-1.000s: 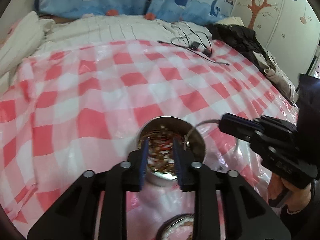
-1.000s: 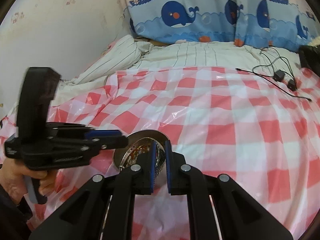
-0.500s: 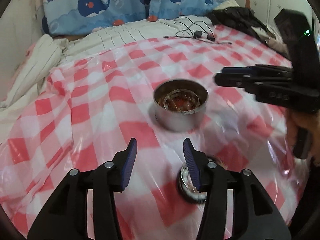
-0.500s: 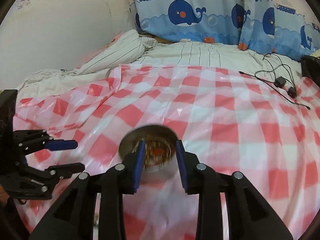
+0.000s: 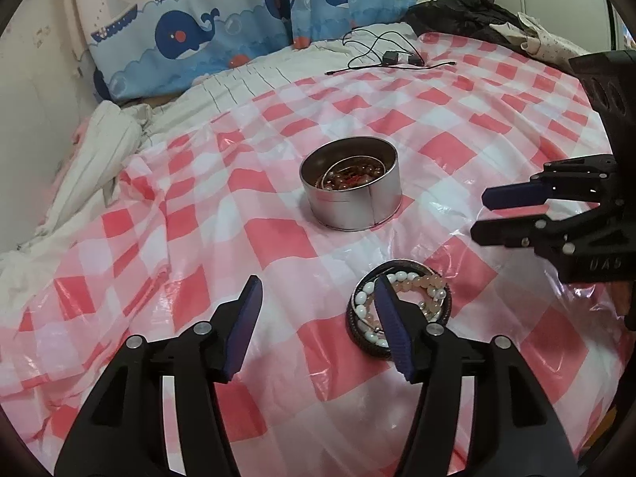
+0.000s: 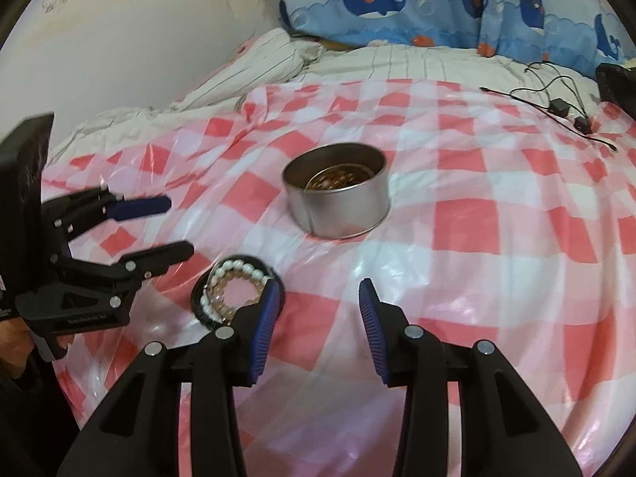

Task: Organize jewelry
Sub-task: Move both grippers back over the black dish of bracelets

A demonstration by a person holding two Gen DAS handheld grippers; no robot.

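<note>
**Both grippers drawn back, tin and lid left on the checked sheet**

The left gripper point(image 5: 318, 306) hovers low over the near part of the bed, its blue-padded fingers spread wide and holding nothing; its right finger overlaps the near-left edge of the lid in its own view. The right gripper point(image 6: 318, 310) is posed the same way, jaws wide apart and empty, pointing toward the tin. Each shows at the edge of the other's view, held level above the sheet.

The round metal tin point(image 5: 349, 187) stands upright near the middle of the red-and-white checked plastic sheet point(image 5: 198, 238), with beaded pieces and a bangle inside. Nearer, and well apart from it, lies a shallow dark lid point(image 5: 399, 310) holding bead bracelets point(image 5: 413, 282), white and peach. Beyond the sheet are a striped white quilt point(image 6: 397, 63), whale-print pillows point(image 6: 389, 4), a black charger cable point(image 5: 389, 55) at the far right, and dark clothes point(image 5: 461, 12) in the far corner.

A second ago both grippers were nearly closed right over the tin's mouth; since then they have pulled back toward the near edge and opened fully.
</note>
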